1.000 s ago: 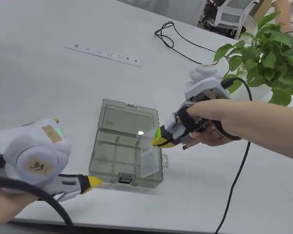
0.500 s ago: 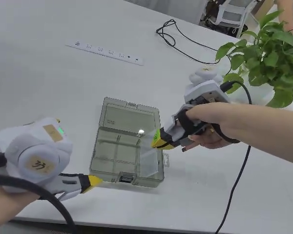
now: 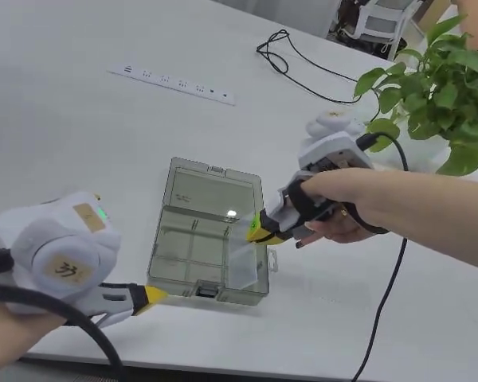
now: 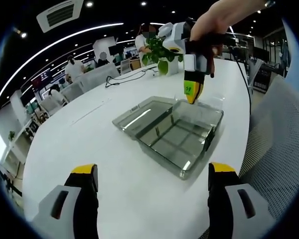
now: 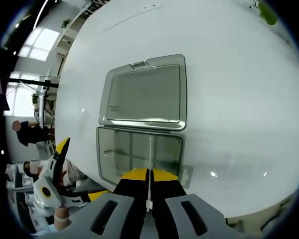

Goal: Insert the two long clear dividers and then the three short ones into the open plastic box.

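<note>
The open clear plastic box (image 3: 193, 248) lies on the white table with its lid (image 3: 211, 191) folded flat behind it. Clear dividers inside it form a grid of compartments. My right gripper (image 3: 257, 230) is shut on a short clear divider (image 3: 244, 259) that hangs upright into the box's right end. The right gripper view looks down on the box base (image 5: 134, 149) and lid (image 5: 144, 92), with the thin divider edge (image 5: 149, 191) pinched between the jaws. My left gripper (image 3: 147, 297) is open and holds nothing, just off the box's front left corner, facing the box (image 4: 174, 134) and the right gripper (image 4: 192, 92).
A small clear piece (image 3: 272, 262) lies on the table by the box's right side. A white power strip (image 3: 171, 82) and a black cable (image 3: 303, 68) lie farther back. A potted plant (image 3: 438, 87) stands at the right. The right gripper's cord (image 3: 386, 294) trails over the table edge.
Hardly anything: my right gripper still holds the divider at the box's right end, perhaps a touch lower. The view has shifted slightly. The left gripper stays put.
</note>
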### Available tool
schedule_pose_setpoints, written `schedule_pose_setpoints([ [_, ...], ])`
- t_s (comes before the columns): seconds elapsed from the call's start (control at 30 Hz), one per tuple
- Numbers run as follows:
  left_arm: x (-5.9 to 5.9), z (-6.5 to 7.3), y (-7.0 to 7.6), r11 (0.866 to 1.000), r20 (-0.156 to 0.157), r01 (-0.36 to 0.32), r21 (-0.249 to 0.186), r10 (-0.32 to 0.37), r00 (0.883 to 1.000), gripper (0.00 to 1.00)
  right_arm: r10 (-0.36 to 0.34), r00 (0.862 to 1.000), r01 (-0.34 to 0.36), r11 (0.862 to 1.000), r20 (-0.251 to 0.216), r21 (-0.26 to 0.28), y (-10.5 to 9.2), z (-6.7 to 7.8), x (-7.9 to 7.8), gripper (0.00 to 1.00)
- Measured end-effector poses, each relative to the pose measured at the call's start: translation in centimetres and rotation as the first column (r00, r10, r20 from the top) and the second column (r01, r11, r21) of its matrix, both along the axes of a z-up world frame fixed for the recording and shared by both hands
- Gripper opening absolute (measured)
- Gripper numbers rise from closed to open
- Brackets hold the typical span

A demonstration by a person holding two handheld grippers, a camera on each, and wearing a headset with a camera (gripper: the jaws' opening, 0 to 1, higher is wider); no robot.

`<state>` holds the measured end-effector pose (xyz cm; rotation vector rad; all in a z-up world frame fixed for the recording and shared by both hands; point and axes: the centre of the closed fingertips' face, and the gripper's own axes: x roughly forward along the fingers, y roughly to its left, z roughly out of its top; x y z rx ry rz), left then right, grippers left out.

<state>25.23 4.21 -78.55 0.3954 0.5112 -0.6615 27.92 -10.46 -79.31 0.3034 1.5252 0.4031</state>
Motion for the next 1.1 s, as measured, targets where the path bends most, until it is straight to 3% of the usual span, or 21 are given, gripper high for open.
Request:
schedule_pose_setpoints([
  [0.83,-0.12,-0.29,0.03,1.0,-0.005,0.009,0.019,-0.009,1.0,0.92,0.026,0.999,-0.027,0.999,-0.03,-0.02,0.71,0.16,-0.19,0.02],
  [1.1,-0.07,-0.27,0.11,1.0,-0.005,0.005,0.02,-0.005,1.0,0.91,0.041,0.999,-0.042,0.999,-0.028,-0.03,0.54,-0.09,0.49,0.02],
])
